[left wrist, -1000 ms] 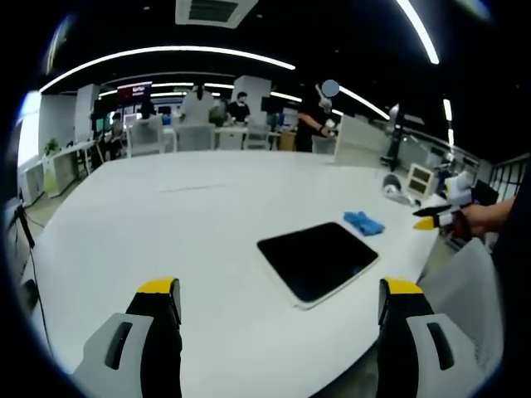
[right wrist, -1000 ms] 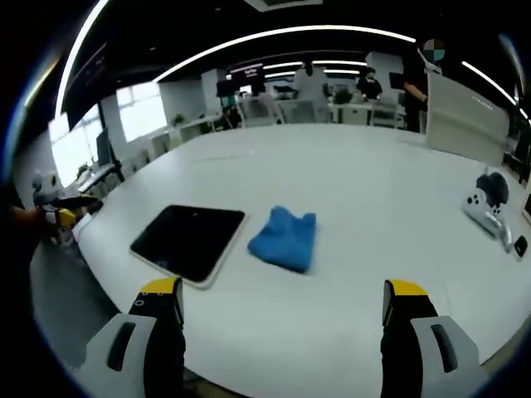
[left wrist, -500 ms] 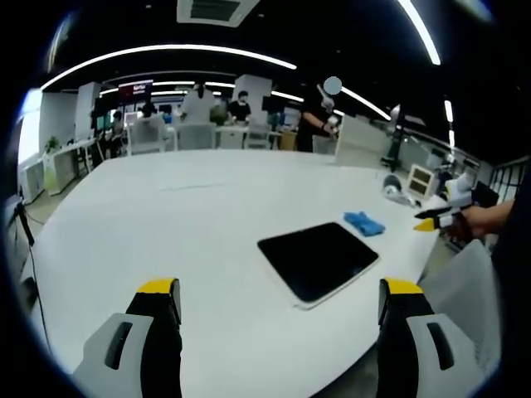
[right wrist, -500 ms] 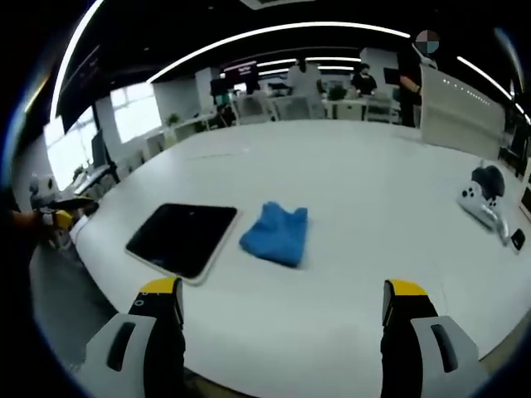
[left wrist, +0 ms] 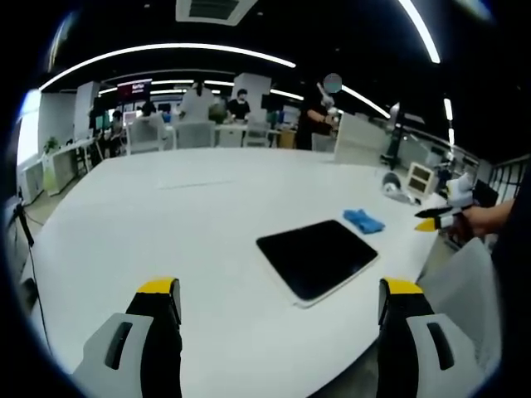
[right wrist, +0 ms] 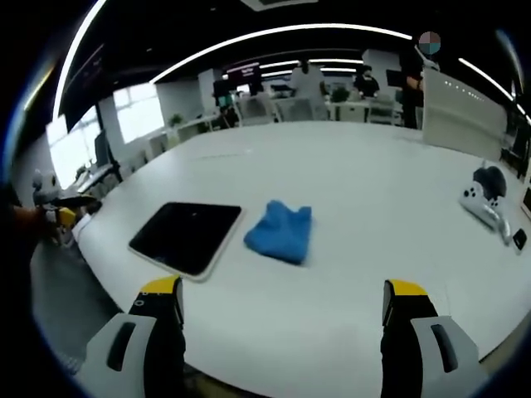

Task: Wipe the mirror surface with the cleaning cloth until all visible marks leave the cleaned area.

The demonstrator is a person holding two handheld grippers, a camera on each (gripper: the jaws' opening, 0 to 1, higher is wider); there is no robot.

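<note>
Step in hand, as judged: reaching for the cloth (right wrist: 280, 232), which is lying bunched on the table (right wrist: 365, 191) just beside the mirror (right wrist: 187, 237), on the side away from the table edge. Nothing is being wiped yet.

The right gripper (right wrist: 282, 311) is hovering short of the cloth, jaws wide and empty; the left gripper (left wrist: 282, 311) is hovering off the mirror's near corner, jaws likewise wide and empty.

To do it well, the right gripper is better off pinching the raised middle fold than a thin edge, then carrying the cloth flat onto the mirror.

The mirror is looking dark and glossy, a light-rimmed rounded rectangle; marks are too small to tell. The cloth is blue, soft and crumpled
</note>
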